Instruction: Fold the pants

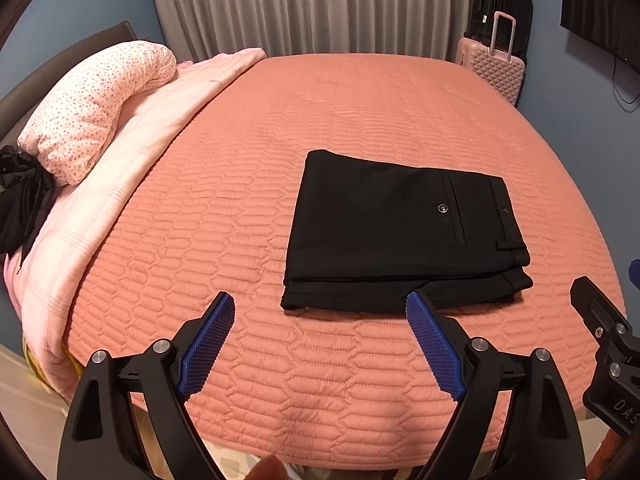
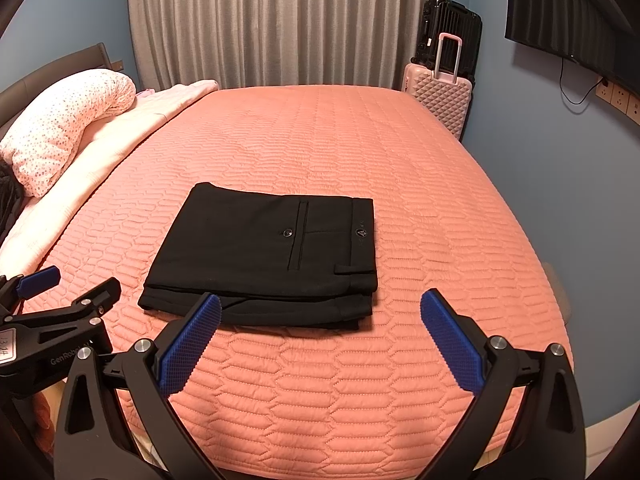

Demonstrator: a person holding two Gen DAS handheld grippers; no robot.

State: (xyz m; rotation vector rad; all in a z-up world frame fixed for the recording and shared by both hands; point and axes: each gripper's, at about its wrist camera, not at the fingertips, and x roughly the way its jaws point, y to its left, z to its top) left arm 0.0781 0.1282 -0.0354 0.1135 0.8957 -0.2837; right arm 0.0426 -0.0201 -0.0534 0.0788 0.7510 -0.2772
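Nearest to me is my left gripper [image 1: 320, 300], its blue pads [image 1: 208, 344] spread wide with nothing between them, held just above the near edge of the bed [image 1: 280, 120]. My right gripper [image 2: 320, 304] sits beside it, released as well, with only the salmon quilted cover showing in the gap. From each wrist view I catch the other gripper at the frame's side.

The black pants [image 1: 404, 232] lie just beyond both sets of fingertips, folded into a flat, layered rectangle on the cover, back pocket and button facing up, waistband toward the right. The left gripper's right fingertip overlaps their near edge in view; I cannot tell whether it touches.

Farther off, a dotted pillow [image 1: 92, 108] and pale pink blanket [image 1: 132, 140] lie along the left side. A pink suitcase [image 2: 442, 92] stands by the grey curtain [image 2: 280, 20].
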